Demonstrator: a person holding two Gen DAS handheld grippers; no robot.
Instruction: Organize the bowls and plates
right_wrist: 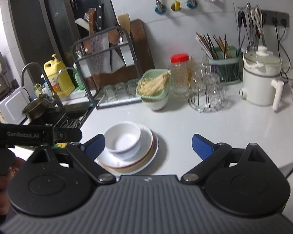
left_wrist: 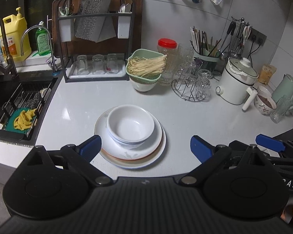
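In the left wrist view, the stacked bowls [left_wrist: 130,128] were seated on the stacked plates [left_wrist: 130,156] on the white worktop [left_wrist: 185,113], with the sink [left_wrist: 19,101] edge at left. The left gripper [left_wrist: 146,147] was spread wide, its jaws empty.

In the right wrist view, bare worktop was seen right of the stack. The right gripper [right_wrist: 148,146] was released, nothing grasped.

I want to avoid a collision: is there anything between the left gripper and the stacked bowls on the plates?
Nothing visible. The left gripper is open, and only bare counter lies before the stacked bowls on the plates.
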